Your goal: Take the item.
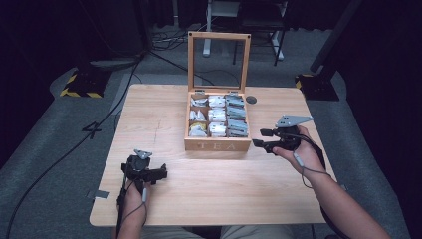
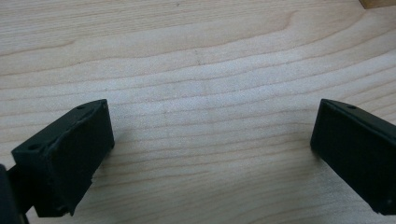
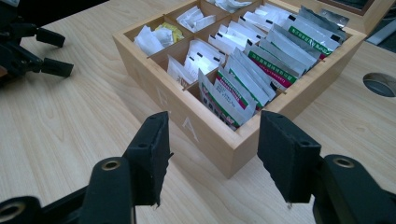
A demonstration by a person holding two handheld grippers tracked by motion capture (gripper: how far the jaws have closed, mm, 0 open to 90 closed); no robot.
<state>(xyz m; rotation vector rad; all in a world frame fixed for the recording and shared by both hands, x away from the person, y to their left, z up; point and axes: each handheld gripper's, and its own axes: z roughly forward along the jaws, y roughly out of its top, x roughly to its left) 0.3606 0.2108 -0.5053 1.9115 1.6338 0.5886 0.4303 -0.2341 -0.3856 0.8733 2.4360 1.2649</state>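
Observation:
A wooden tea box (image 1: 217, 146) stands at the middle of the table (image 1: 164, 114) with its glass lid (image 1: 218, 36) upright. Its compartments hold several tea sachets (image 1: 237, 119), white ones on the left and green-striped ones on the right. My right gripper (image 1: 259, 137) hovers just right of the box's front corner, open, with nothing between its fingers. In the right gripper view the jaws (image 3: 212, 144) frame that corner of the box (image 3: 187, 123) and the nearest sachets (image 3: 243, 79). My left gripper (image 1: 161, 175) rests open near the front left, over bare wood (image 2: 212, 140).
A round cable hole (image 1: 251, 99) sits in the table behind the box's right side. Cables (image 1: 74, 144) trail over the grey floor at the left. Black stands with yellow-striped bases (image 1: 79, 87) flank the table's far corners.

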